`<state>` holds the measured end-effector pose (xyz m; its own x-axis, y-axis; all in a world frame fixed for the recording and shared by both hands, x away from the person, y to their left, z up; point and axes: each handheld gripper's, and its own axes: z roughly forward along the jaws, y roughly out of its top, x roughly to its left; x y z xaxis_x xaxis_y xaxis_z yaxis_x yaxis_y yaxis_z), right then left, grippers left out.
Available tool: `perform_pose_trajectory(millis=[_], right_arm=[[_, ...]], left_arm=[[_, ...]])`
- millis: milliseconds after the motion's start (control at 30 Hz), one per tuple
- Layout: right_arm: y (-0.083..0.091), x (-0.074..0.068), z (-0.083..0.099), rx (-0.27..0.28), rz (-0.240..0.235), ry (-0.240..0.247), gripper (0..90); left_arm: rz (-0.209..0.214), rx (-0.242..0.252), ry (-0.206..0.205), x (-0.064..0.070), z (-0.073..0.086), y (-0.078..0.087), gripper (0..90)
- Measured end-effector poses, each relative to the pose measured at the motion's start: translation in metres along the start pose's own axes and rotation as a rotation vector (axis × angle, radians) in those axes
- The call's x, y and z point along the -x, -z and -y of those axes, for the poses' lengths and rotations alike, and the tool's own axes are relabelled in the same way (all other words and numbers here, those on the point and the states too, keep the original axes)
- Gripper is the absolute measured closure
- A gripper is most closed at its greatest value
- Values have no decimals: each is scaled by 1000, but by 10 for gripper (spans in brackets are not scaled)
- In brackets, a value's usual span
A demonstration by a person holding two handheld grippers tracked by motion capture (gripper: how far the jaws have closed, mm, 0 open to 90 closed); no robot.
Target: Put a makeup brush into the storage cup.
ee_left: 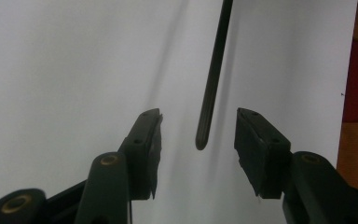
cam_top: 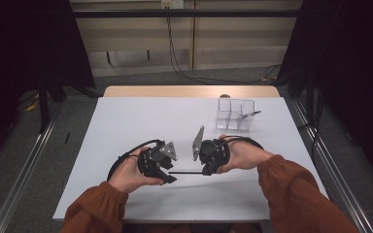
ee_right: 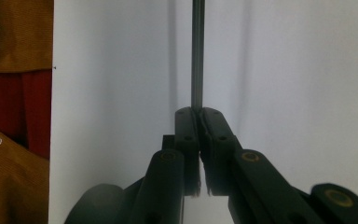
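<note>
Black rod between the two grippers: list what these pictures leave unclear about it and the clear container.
- Black rod: what it is stays unknown. Its far end is cut off by the top edge of the left gripper view, and the right gripper covers its held end.
- Clear container: too small in the high view to count its compartments.
- Thin item resting on the container: too small to identify.

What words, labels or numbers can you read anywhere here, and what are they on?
None can be read: no print shows on the left gripper, the right gripper, the thin black rod, the clear plastic organizer or the white table.
</note>
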<state>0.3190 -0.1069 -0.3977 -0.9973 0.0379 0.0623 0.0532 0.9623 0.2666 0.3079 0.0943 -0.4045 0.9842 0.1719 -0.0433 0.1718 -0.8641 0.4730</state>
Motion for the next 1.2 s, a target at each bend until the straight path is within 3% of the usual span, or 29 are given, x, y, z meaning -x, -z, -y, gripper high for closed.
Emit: perform_pose_trajectory(millis=[200,300,500,800,1067,1200], right_arm=[[-1,-1,-1,3,-5,10,867],[-1,-1,-2,8,-5,8,866],[-2,-2,-1,10,-9,15,866],[-4,-2,0,17,-10,14,866],[-5,-2,1,21,0,19,854],[-6,-2,3,29,1,17,848]], left_arm=[[33,-15,-20,0,-5,-7,560],[51,-21,-27,-1,-6,-12,618],[78,2,-15,-3,-6,-12,687],[69,51,-9,-3,-3,-15,808],[104,56,-29,-1,-2,-16,848],[113,67,-19,-1,-2,-15,852]])
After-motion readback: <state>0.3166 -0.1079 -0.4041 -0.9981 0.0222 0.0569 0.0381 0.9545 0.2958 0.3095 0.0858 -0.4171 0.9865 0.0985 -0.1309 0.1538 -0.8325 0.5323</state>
